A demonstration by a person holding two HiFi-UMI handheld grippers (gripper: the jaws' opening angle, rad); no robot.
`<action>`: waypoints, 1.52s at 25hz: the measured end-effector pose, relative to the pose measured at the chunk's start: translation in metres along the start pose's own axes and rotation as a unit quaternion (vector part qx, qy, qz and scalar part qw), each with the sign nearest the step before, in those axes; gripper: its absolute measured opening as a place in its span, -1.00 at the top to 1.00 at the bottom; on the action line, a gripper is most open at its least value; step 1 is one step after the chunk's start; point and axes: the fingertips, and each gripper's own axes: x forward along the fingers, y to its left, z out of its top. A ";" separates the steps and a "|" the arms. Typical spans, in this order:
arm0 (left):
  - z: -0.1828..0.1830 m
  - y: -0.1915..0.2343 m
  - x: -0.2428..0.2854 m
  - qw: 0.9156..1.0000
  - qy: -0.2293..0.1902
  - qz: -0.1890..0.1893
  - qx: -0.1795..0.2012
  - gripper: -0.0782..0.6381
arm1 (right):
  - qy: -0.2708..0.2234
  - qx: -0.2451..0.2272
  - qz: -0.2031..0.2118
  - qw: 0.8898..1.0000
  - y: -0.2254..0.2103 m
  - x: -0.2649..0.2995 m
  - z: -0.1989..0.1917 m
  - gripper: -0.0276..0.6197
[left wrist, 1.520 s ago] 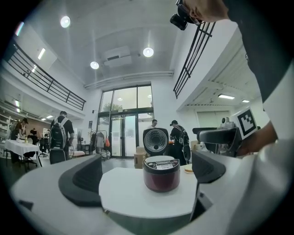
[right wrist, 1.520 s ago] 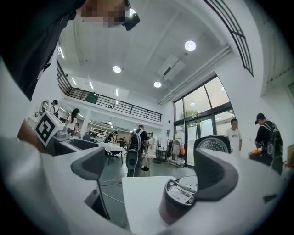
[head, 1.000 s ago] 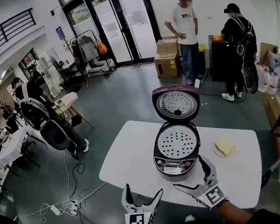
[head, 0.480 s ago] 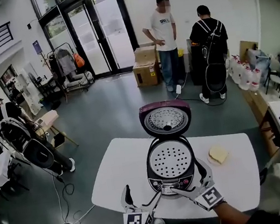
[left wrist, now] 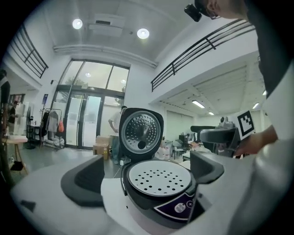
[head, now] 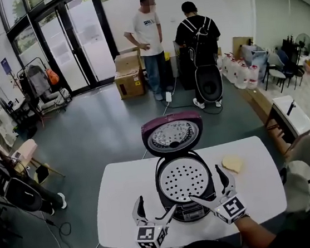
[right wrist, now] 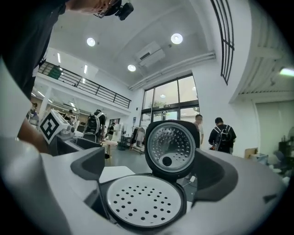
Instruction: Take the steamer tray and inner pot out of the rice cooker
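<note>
White table (head: 124,192); left hand-held gripper (head: 156,204), right hand-held gripper (head: 207,182) gape at cooker (head: 172,135).

Black rice cooker (left wrist: 154,199), purple lid (head: 169,121); white dotted steamer tray (head: 183,179); white table (head: 125,197).

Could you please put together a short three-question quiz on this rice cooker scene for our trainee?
1. True or false: the lid of the rice cooker stands open.
2. What sits in the top of the cooker? A) a perforated steamer tray B) a ladle C) nothing
3. Fill in: the left claw and the right claw are both ____, holding nothing.
Key: 1 true; 2 A; 3 open.
</note>
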 end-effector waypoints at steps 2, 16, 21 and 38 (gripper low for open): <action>0.002 0.008 0.009 1.000 0.000 -0.013 -0.002 -0.79 | 0.015 -0.004 -0.026 1.000 -0.011 0.003 -0.008 -0.88; -0.052 0.041 0.101 0.988 0.147 -0.022 0.046 -0.64 | 0.167 -0.051 -0.003 0.985 -0.066 0.063 -0.093 -0.87; -0.079 0.050 0.126 0.970 0.234 -0.025 0.068 -0.46 | 0.240 -0.057 0.030 0.969 -0.078 0.082 -0.131 -0.86; -0.104 0.061 0.155 0.938 0.300 -0.025 0.173 0.15 | 0.407 -0.150 0.093 0.896 -0.078 0.090 -0.202 0.27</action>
